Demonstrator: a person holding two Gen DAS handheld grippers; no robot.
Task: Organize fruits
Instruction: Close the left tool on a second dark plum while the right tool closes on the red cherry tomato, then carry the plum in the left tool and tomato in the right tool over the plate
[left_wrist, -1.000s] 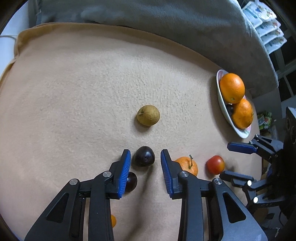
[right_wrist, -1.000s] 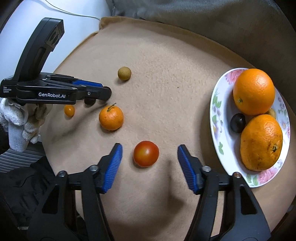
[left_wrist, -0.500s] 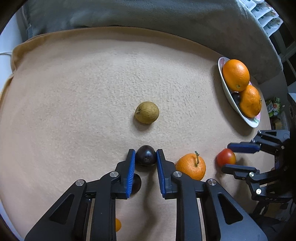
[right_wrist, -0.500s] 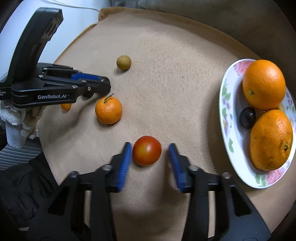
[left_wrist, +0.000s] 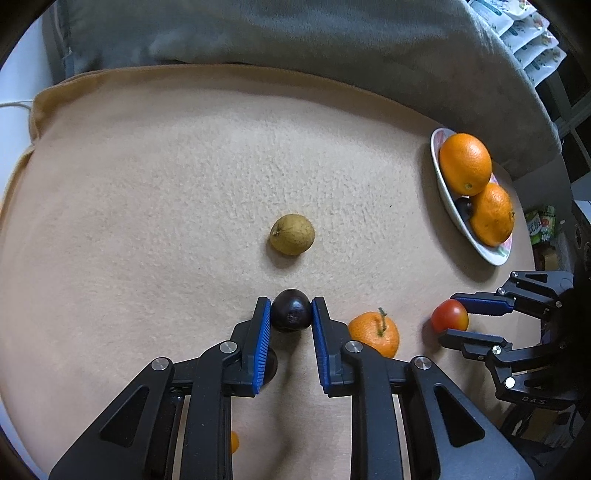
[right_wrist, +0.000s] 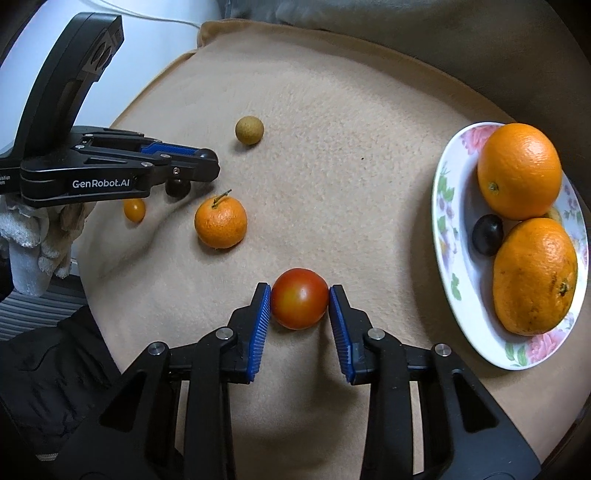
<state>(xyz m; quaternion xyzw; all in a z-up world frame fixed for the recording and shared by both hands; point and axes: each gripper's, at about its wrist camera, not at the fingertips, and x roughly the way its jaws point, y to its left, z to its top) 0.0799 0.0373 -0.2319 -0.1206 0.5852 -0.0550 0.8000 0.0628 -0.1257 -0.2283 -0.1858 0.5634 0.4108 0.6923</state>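
mandarin (right_wrist: 220, 222) left of tomato (right_wrist: 299, 303)

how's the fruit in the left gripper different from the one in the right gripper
The left gripper is shut on a dark plum, near black; the right gripper is shut on a tomato, red shading to orange. The tomato looks the wider of the two, so the right jaws stand further apart. Both are round, smooth, pinched at the fingertips, and low on the tan blanket.
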